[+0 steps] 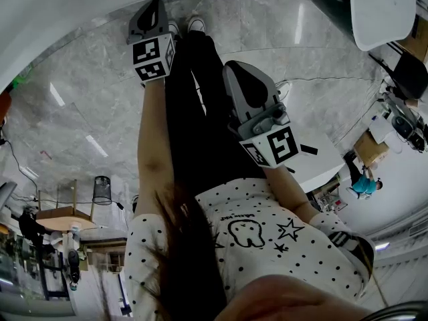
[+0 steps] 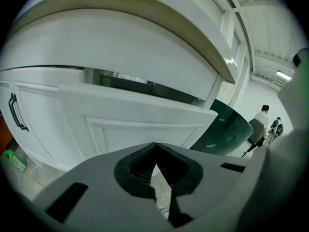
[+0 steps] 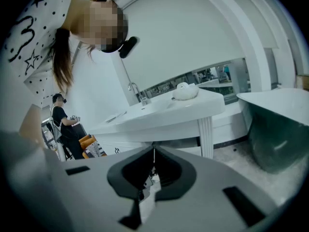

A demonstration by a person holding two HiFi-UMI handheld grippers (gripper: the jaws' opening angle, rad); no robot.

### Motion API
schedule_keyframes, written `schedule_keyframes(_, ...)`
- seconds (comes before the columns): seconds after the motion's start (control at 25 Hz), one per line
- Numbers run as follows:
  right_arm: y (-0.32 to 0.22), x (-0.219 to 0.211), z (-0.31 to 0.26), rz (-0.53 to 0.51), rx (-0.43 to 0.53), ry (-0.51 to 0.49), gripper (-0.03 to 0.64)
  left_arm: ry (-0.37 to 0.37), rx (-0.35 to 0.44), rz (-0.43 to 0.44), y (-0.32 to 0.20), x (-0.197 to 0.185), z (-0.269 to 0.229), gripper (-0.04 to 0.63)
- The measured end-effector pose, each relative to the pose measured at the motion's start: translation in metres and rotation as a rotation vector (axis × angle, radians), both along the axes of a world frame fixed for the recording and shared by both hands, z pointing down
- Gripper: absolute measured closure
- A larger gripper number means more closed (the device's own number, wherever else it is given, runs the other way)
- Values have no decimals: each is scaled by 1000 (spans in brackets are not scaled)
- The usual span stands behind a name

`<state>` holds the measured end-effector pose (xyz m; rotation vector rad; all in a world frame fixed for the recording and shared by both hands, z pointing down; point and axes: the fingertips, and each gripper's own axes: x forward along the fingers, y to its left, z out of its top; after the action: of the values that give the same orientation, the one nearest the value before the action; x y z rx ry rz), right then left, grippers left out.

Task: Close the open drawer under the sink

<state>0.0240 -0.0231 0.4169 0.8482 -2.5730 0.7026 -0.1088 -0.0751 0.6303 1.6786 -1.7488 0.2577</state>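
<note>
My left hand-held gripper sits at eleven o'clock in the head view, its marker cube turned toward me. It points out over the grey marble floor, close to my shoes. In the left gripper view its jaws are clenched tip to tip with nothing between them. Past them, at nine o'clock, a white cabinet door carries a dark handle. At twelve o'clock from the jaw tips the drawer is pulled out from the cabinet, its panelled white front facing me. A dark gap shows behind its top edge, under the overhanging surface. At three o'clock lies a dark green tub, with people far behind it. My right hand-held gripper is at one o'clock in the head view, over my black trousers. In the right gripper view its jaws are also clenched and empty. They point toward a separate white basin with a tap on a fluted leg. The drawer does not show in that view.
</note>
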Motion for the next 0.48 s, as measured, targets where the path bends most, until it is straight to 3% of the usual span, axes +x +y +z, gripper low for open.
schedule_keyframes(0.48, -9, 1, -12, 2, 6, 24, 601, -36, 37, 18, -7, -9, -54, 591)
